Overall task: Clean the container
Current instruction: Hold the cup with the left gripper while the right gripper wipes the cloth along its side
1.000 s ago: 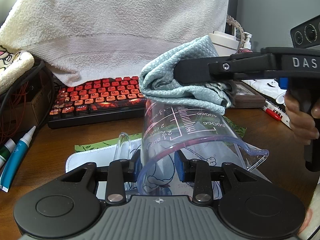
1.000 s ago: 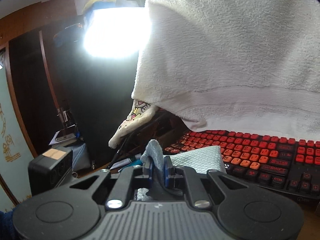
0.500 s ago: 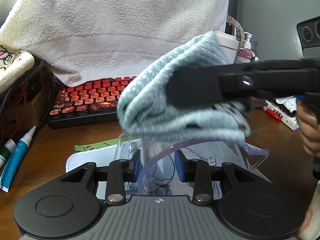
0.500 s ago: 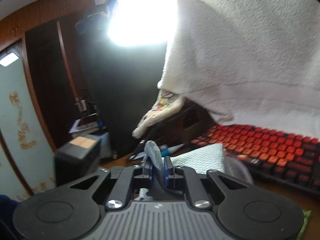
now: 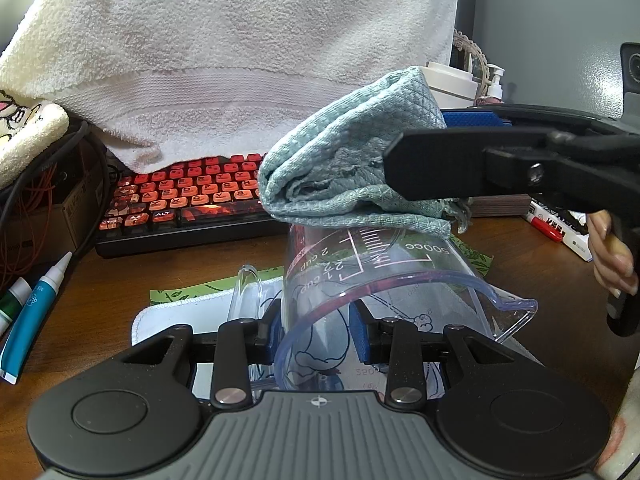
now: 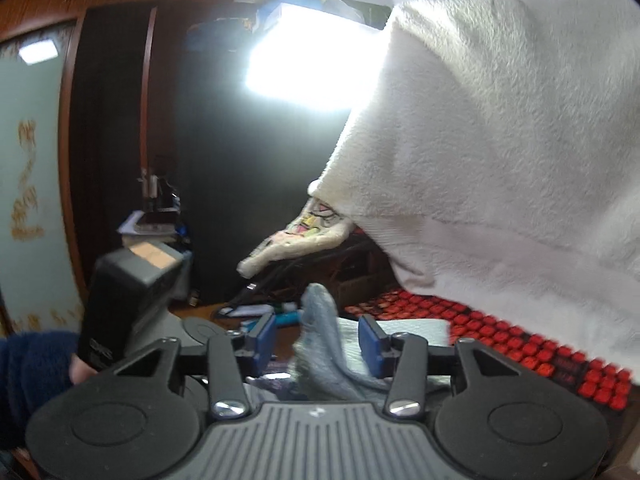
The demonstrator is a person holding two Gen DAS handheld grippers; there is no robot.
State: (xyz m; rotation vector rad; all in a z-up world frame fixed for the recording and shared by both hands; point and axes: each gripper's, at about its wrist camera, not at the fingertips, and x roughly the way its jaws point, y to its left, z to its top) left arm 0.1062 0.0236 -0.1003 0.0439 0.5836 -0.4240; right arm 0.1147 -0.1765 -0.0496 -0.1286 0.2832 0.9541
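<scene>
Right wrist view: the right gripper [image 6: 316, 340] jaws are opening, pads clear of the blue cloth [image 6: 324, 344] they pinched a moment ago. The cloth drapes over the upturned measuring jug [image 5: 384, 280], clamped near the left gripper [image 5: 318, 330]; wiping looks finished.

Left claw [image 5: 316, 332] clamped shut; right claw [image 6: 316, 340] jaws opening.

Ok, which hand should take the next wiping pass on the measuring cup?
Right. Its fingers are opening around the blue-grey cloth, which lies on the measuring cup. The left gripper is clamped on the cup's rim, steadying it.
</scene>
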